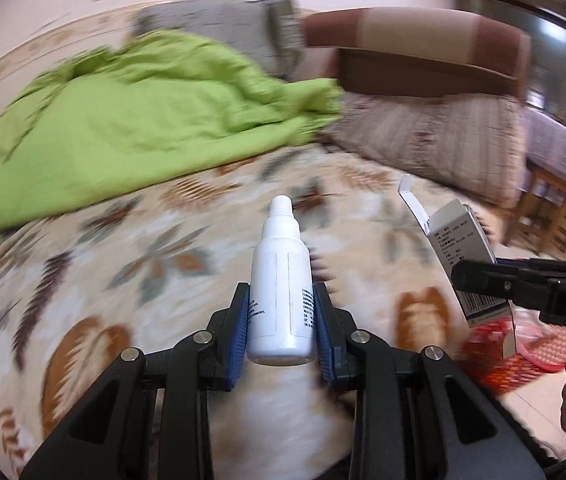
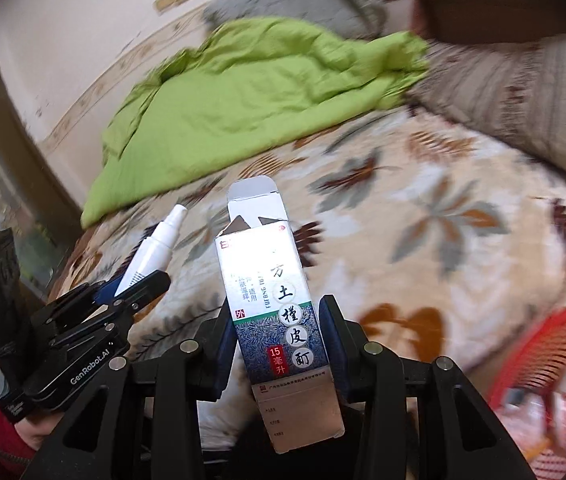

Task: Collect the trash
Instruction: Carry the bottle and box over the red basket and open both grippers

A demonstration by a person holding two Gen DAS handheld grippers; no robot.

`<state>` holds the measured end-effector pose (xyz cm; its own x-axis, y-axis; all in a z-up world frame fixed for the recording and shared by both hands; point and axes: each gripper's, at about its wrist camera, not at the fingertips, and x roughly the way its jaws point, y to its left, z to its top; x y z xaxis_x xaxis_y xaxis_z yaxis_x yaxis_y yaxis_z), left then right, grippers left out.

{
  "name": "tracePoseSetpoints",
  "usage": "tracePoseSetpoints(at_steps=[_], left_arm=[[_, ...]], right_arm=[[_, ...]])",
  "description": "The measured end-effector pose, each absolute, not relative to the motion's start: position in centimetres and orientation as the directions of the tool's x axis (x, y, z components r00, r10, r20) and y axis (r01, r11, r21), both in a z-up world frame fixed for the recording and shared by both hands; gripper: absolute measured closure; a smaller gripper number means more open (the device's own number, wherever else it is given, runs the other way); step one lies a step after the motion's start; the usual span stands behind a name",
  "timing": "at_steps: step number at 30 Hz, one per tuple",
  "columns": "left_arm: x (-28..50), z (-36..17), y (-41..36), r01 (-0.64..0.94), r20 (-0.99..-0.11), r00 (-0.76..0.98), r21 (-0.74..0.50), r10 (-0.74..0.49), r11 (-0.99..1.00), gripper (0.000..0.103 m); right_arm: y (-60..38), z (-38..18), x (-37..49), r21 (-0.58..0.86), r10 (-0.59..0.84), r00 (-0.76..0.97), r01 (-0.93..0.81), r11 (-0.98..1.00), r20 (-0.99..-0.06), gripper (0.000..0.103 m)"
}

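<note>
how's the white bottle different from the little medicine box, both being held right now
The white bottle is round and plain white with a capped nozzle; the medicine box is rectangular card, printed in blue and white with characters.
The bottle is closed; the box's top flap stands open.
The bottle sits in the left hand-held gripper; the box in the right hand-held gripper.
Both are clamped between blue pads, above the patterned blanket.

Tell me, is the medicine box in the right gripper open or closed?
Open: the medicine box has its top flap standing up, unfolded, in both views.
</note>
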<state>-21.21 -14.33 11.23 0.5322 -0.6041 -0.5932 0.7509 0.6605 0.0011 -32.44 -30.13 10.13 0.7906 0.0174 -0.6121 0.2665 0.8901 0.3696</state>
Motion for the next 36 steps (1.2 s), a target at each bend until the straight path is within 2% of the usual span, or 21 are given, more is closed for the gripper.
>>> tracePoseSetpoints(at_steps=[5, 9, 14, 17, 18, 19, 20, 23, 27, 29, 30, 32, 36], left_arm=[[-24.7, 12.6, -20.2, 0.882, -0.605, 0.344, -0.053, -0.718, 0.468, 0.074], [-27.6, 12.7, -25.2, 0.939, -0.63, 0.141, -0.158, -0.764, 0.304, 0.074], [-31.0, 11.5, -30.6, 0.949, -0.659, -0.045, -0.263, -0.751, 0.173, 0.074], [-32.7, 10.2, -33.3, 0.944, -0.687, -0.133, -0.307, -0.715, 0.119, 0.073], [-33.0, 9.8, -34.1, 0.943, -0.698, -0.141, -0.31, -0.702, 0.119, 0.065], [-33.2, 9.4, -34.5, 0.944, -0.714, -0.136, -0.305, -0.687, 0.13, 0.059], [-33.2, 9.3, -34.5, 0.944, -0.72, -0.129, -0.3, -0.682, 0.139, 0.053], [-32.7, 9.3, -33.3, 0.947, -0.72, -0.095, -0.278, -0.688, 0.16, 0.048], [-31.2, 10.4, -29.6, 0.946, -0.695, 0.053, -0.195, -0.717, 0.259, 0.037], [-30.4, 11.1, -27.4, 0.942, -0.669, 0.143, -0.134, -0.729, 0.309, 0.03], [-30.0, 11.4, -26.2, 0.937, -0.652, 0.196, -0.096, -0.732, 0.337, 0.027], [-29.1, 11.7, -24.0, 0.913, -0.626, 0.296, -0.036, -0.722, 0.406, 0.025], [-27.1, 11.4, -20.3, 0.867, -0.625, 0.388, -0.002, -0.677, 0.499, 0.025]], right_arm=[[-34.5, 11.2, -39.6, 0.357, -0.149, 0.774, 0.442, 0.823, -0.615, 0.059], [-38.4, 10.8, -45.6, 0.352, -0.284, 0.711, 0.604, 0.715, -0.643, 0.059], [-41.2, 10.0, -50.7, 0.341, -0.379, 0.639, 0.717, 0.608, -0.669, 0.059], [-42.4, 9.0, -51.9, 0.33, -0.388, 0.604, 0.75, 0.574, -0.696, 0.057], [-42.8, 8.6, -51.8, 0.333, -0.38, 0.596, 0.755, 0.565, -0.707, 0.054], [-43.3, 8.0, -52.1, 0.338, -0.376, 0.584, 0.767, 0.545, -0.72, 0.043], [-43.6, 7.8, -52.2, 0.336, -0.381, 0.573, 0.778, 0.531, -0.726, 0.037], [-43.8, 7.6, -52.5, 0.336, -0.389, 0.571, 0.782, 0.525, -0.723, 0.036], [-42.4, 8.8, -51.2, 0.301, -0.423, 0.58, 0.771, 0.562, -0.696, 0.035], [-41.0, 9.4, -50.0, 0.259, -0.457, 0.573, 0.771, 0.582, -0.68, 0.022], [-40.3, 9.7, -49.5, 0.246, -0.466, 0.574, 0.768, 0.591, -0.673, 0.019], [-38.2, 10.4, -47.9, 0.216, -0.475, 0.59, 0.746, 0.63, -0.653, 0.017], [-34.8, 11.2, -45.0, 0.141, -0.475, 0.61, 0.696, 0.704, -0.634, 0.014]])
